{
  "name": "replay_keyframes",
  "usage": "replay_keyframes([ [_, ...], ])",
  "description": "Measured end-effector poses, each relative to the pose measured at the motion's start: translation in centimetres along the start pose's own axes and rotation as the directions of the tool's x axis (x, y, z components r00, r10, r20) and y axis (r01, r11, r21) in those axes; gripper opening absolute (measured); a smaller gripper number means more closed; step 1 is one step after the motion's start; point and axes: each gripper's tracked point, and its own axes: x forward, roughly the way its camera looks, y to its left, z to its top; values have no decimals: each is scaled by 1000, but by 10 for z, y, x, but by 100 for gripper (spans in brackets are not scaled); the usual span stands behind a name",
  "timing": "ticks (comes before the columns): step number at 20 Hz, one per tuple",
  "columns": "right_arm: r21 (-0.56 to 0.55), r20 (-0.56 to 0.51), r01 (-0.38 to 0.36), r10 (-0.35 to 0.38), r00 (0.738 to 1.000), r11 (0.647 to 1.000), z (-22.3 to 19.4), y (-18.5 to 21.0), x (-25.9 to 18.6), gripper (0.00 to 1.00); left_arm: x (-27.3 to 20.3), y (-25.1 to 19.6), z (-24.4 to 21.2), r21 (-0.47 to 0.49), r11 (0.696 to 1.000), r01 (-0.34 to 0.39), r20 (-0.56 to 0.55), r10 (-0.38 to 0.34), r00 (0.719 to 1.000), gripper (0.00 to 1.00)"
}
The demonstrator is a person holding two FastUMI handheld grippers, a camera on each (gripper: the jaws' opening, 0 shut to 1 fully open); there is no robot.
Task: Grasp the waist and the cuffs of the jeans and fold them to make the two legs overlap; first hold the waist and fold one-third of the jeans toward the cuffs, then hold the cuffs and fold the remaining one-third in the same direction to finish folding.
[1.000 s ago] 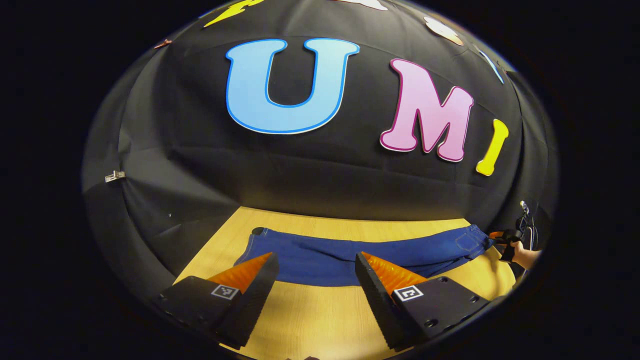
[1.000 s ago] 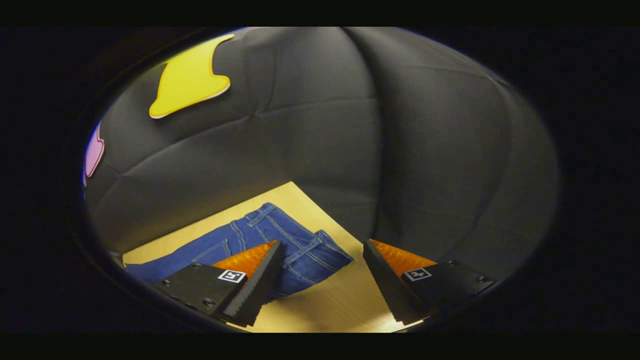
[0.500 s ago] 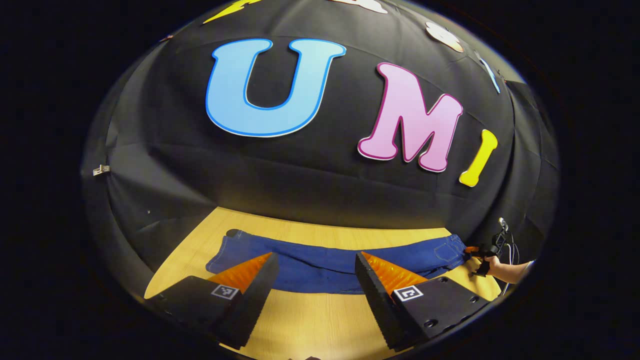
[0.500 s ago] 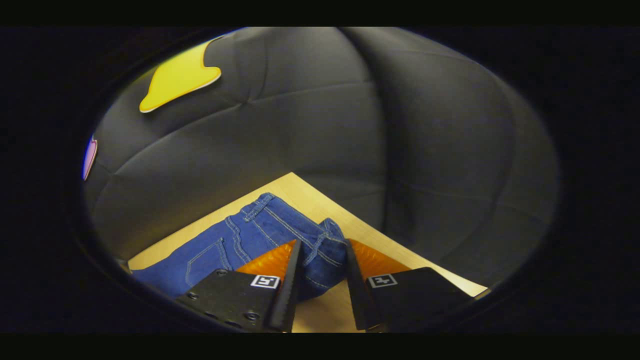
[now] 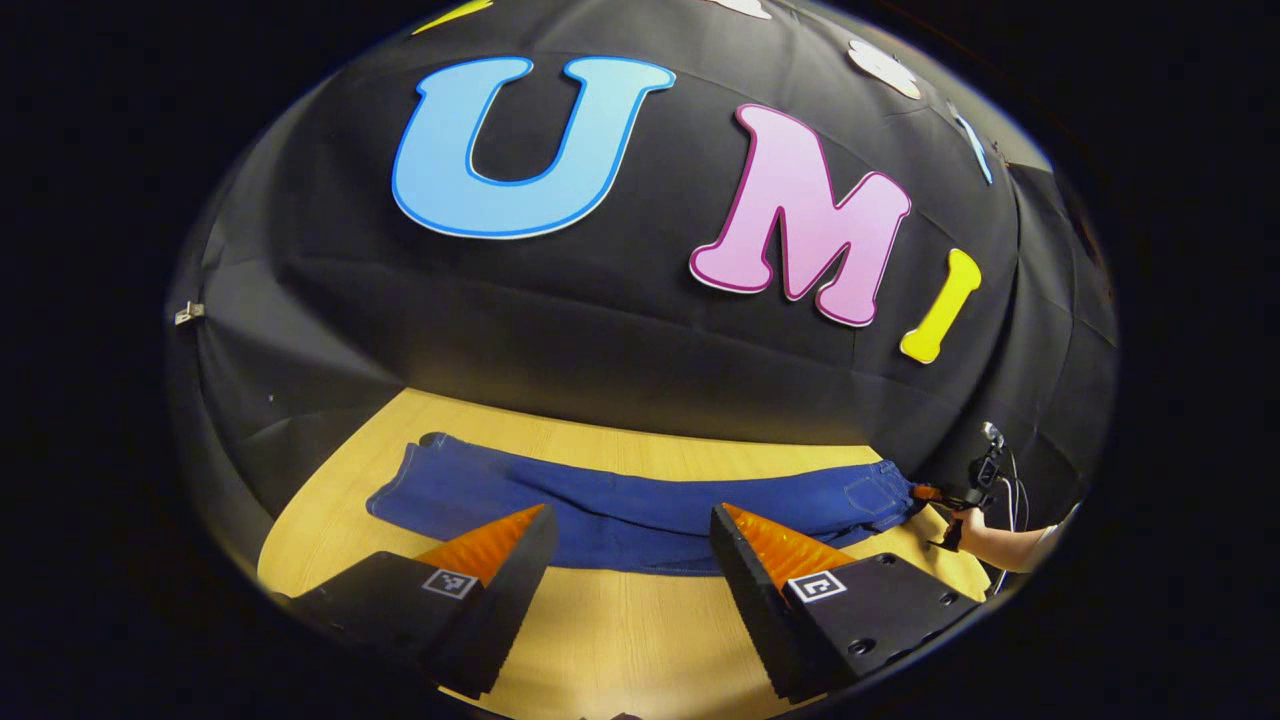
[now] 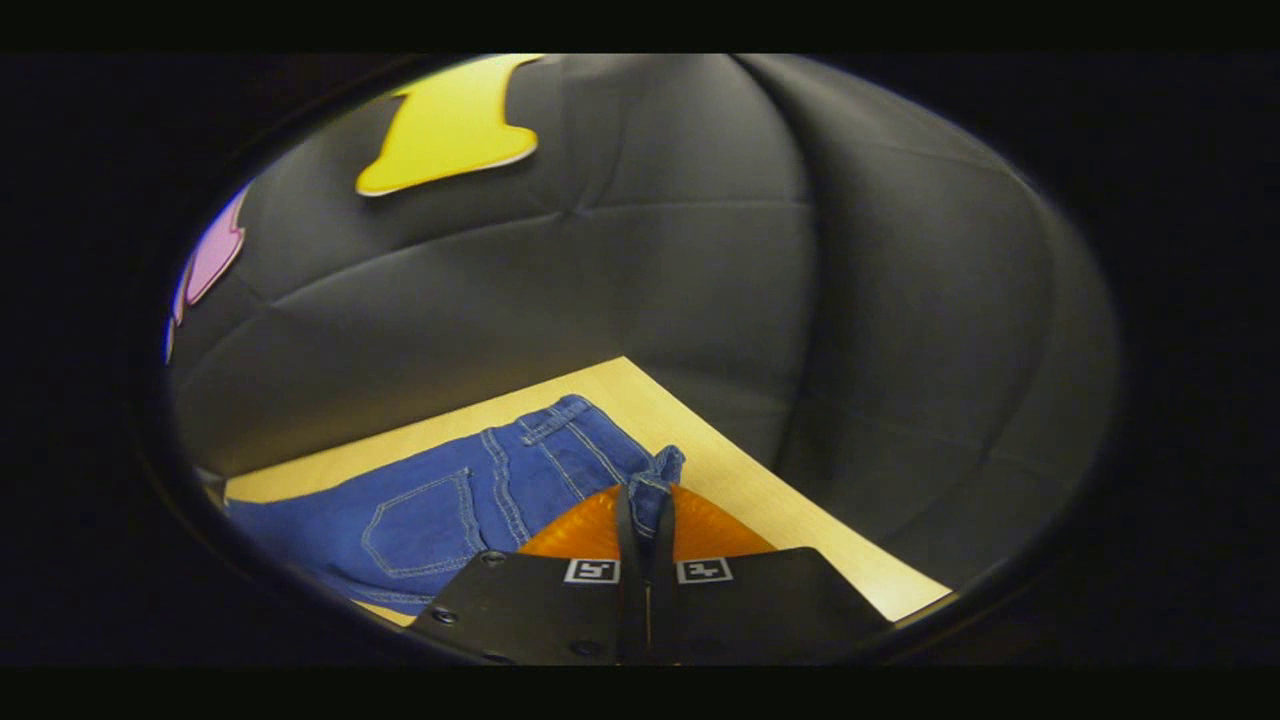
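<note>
A: What's new at the right gripper (image 6: 645,500)?
B: Its fingers, wide apart a second ago, now pinch the waist (image 6: 655,470) of the jeans (image 5: 640,505) lying on the table (image 5: 640,640).
A: And the left gripper (image 5: 630,540)?
B: Spread, hovering mid-leg, so the first fold can start.

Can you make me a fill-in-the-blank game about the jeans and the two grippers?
1. The right gripper is shut on the ____ of the jeans.
2. The left gripper has its fingers ____ above the table.
3. The jeans lie stretched out ____ on the wooden table.

Missing words: waist; open; flat
</note>
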Motion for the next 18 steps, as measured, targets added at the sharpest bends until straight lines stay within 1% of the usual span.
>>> replay_keyframes([
  [1,-23,15,-5,5,1000,1000,8,6,-6,6,-3,1,-2,-2,1000,0,-2,0,1000,97],
  [4,-72,71,-37,42,997,997,40,27,-28,5,-12,7,-6,-5,1000,-4,3,4,1000,97],
  [5,-94,93,-55,64,994,994,53,37,-40,3,-16,10,-7,-10,1000,-7,8,7,1000,97],
  [6,-121,112,-72,85,990,990,64,49,-54,5,-20,13,-8,-24,1000,-8,13,9,1000,96],
  [8,-182,143,-113,140,980,977,91,74,-97,5,-28,20,-9,-56,998,-8,27,10,1000,97],
  [10,-244,166,-153,197,966,958,115,89,-136,6,-37,30,-14,-81,997,-18,38,21,999,97],
  [12,-305,183,-194,257,949,932,122,108,-161,5,-49,43,-20,-104,994,-32,46,37,998,96],
  [14,-341,181,-240,315,932,909,133,126,-186,5,-57,56,-30,-127,990,-55,45,61,997,97],
  [15,-354,182,-260,339,923,898,136,127,-194,0,-64,64,-33,-136,988,-69,46,76,996,96],
  [17,-389,182,-291,383,906,874,137,125,-204,7,-74,79,-39,-163,982,-90,55,100,993,96],
  [18,-405,177,-307,404,898,861,138,126,-209,5,-80,85,-44,-179,979,-95,57,107,993,96],
])
